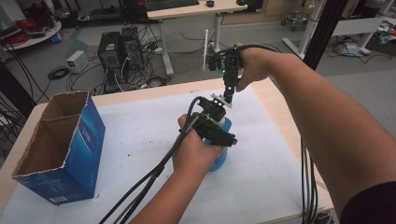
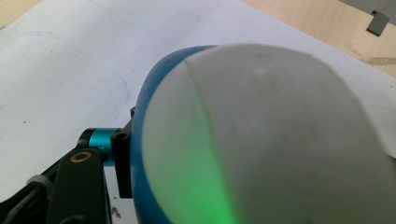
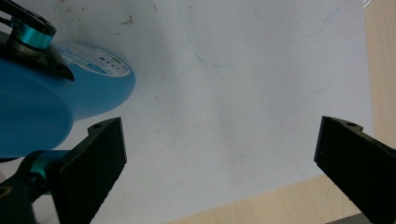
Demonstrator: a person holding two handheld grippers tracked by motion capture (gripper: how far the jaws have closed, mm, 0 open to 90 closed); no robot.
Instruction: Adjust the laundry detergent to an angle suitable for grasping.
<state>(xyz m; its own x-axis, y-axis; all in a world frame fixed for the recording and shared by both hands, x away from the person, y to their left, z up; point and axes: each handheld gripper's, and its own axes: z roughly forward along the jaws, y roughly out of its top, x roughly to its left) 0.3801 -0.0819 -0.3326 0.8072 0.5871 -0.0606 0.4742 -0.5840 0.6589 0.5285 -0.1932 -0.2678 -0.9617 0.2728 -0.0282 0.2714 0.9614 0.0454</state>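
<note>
— What's on the table [image 1: 140, 140]?

— A torn blue box [image 1: 60, 144] at my left, apart. Mid-sheet stands the blue bottle [image 1: 219, 158], white cap up.

— Your claws?

— My left gripper [image 1: 212, 123] clamps that bottle. My right gripper [image 1: 228, 95] hovers just above, jaws spread wide, holding nothing.

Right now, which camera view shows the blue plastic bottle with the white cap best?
The left gripper view: the blue plastic bottle and its white cap are close and sharp. The right gripper view shows its blue body and label; the high view shows it mostly hidden behind the left hand.
</note>
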